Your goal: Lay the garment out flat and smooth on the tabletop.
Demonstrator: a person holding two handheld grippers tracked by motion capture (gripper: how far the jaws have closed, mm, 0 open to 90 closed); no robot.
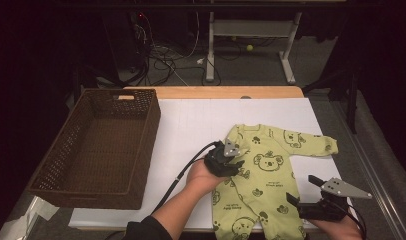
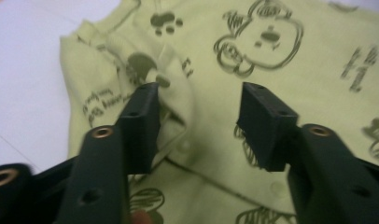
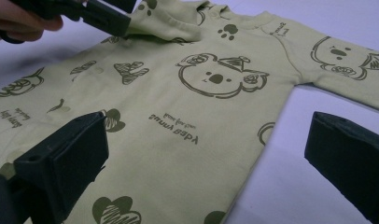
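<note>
From the high view, the pale-green cotton baby romper with koala prints lay flat on the white desk, at three o'clock of the brown woven basket. In the left gripper view, the left gripper had its jaws spread over a folded sleeve, pinching nothing; closing there could likely bunch two layers. In the right gripper view, the right gripper also stood spread, idle at the romper's hem.

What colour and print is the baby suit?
Light green baby suit with dark koala faces, paws and hearts; clearest in right gripper view.

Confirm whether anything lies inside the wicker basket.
No: the high view shows the basket with its brown woven floor bare, while the green baby suit lies on the table.
</note>
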